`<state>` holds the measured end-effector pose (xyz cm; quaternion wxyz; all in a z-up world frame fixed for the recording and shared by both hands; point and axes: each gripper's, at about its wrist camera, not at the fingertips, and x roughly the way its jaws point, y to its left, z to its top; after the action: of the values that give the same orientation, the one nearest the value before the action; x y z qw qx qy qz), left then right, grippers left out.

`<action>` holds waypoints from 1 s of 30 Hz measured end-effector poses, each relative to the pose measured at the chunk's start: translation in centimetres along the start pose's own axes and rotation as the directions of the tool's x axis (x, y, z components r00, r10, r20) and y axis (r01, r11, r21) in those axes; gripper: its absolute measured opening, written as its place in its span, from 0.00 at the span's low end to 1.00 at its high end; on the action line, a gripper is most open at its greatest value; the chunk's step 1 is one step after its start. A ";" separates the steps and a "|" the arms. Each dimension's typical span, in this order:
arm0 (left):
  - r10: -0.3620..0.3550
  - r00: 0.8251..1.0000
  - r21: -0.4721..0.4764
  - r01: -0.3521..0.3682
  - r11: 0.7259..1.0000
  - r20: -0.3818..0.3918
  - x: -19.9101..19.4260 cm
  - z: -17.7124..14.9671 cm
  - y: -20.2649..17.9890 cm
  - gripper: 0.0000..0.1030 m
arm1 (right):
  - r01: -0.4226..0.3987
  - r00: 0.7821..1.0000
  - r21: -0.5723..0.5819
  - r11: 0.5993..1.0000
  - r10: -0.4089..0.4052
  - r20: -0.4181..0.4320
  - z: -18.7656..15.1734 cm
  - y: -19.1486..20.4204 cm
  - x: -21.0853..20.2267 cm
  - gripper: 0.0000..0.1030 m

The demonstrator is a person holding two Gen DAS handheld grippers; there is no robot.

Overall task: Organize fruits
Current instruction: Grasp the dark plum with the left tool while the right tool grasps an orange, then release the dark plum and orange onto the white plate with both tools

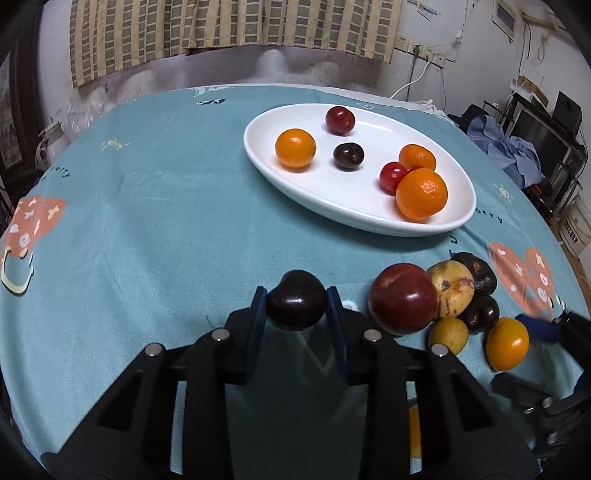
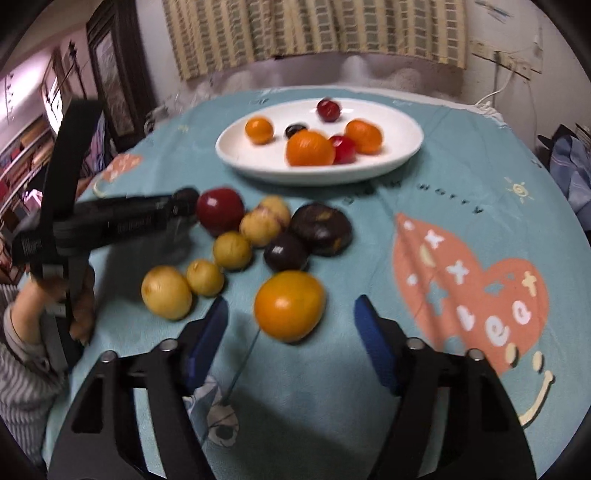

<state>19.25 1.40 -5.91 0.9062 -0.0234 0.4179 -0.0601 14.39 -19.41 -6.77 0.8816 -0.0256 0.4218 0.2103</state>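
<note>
Clamped sideways in my left gripper, cleft up, sits a dark plum. Right gripper gapes wide at an orange. Teal cloth, white plate, checked curtain behind.

The tablecloth is teal with salmon hearts. The plate is white, carrying oranges and red and dark plums. The curtain is checked beige and grey. The black left gripper, blue-padded, holds a near-black plum.
</note>
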 end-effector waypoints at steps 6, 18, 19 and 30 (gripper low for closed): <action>0.000 1.000 0.009 0.000 1.000 -0.004 0.1 0.0 -0.2 0.32 | -0.022 1.000 0.019 1.000 0.022 0.001 0.0 -0.6 0.1 0.40; -0.055 0.994 0.049 0.050 0.998 0.090 -3.2 0.5 -1.9 0.32 | -0.061 0.992 0.103 0.993 0.049 0.114 1.2 -2.3 -2.3 0.39; -0.063 0.992 0.043 0.058 0.997 0.105 -3.6 1.0 -2.3 0.32 | -0.066 0.989 0.102 0.993 0.052 0.139 1.7 -2.3 -2.8 0.39; -0.023 0.992 0.026 0.020 0.999 0.122 0.4 7.7 -3.8 0.55 | 0.006 0.987 0.165 0.986 -0.032 0.160 11.5 -5.7 1.5 0.50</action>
<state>25.03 -2.52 -0.80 0.9296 -0.0203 0.3604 -0.0737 25.92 -21.49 -1.30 0.9140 0.0603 0.3645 0.1677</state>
